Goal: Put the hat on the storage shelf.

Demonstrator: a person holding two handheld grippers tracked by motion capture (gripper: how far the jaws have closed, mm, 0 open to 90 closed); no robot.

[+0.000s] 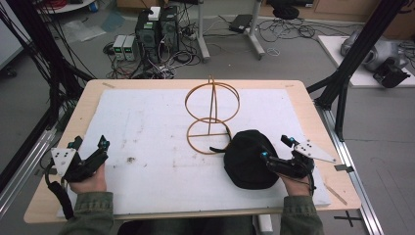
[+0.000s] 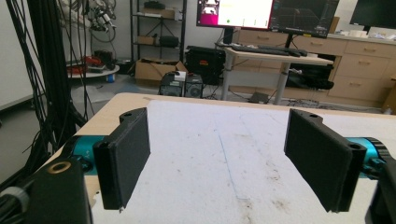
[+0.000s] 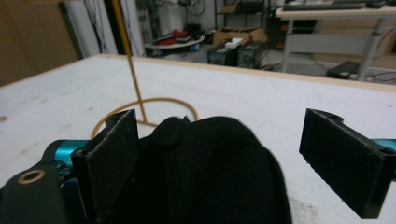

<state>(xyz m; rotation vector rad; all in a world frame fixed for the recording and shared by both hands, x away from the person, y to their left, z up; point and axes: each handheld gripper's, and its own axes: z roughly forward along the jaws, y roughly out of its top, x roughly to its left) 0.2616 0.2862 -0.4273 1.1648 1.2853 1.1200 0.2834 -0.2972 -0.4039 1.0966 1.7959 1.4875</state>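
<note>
A black cap (image 1: 246, 160) lies on the white mat (image 1: 147, 127) at the right front, just before a thin golden wire stand (image 1: 211, 115) made of two rings on an upright rod. My right gripper (image 1: 275, 148) sits at the cap's right edge, open. In the right gripper view, the cap (image 3: 205, 172) bulges up between the wide-apart jaws of that gripper (image 3: 220, 117), its left pad against the fabric, and the stand (image 3: 131, 70) rises behind. My left gripper (image 1: 89, 144) rests at the mat's left front, open; in its own view this gripper (image 2: 218, 116) holds nothing.
The mat covers a wooden table (image 1: 298, 90). Black frame posts (image 1: 352, 54) stand at the right and cables (image 1: 44, 63) hang at the left. Computers (image 1: 156, 29) and desks sit on the floor beyond the far edge.
</note>
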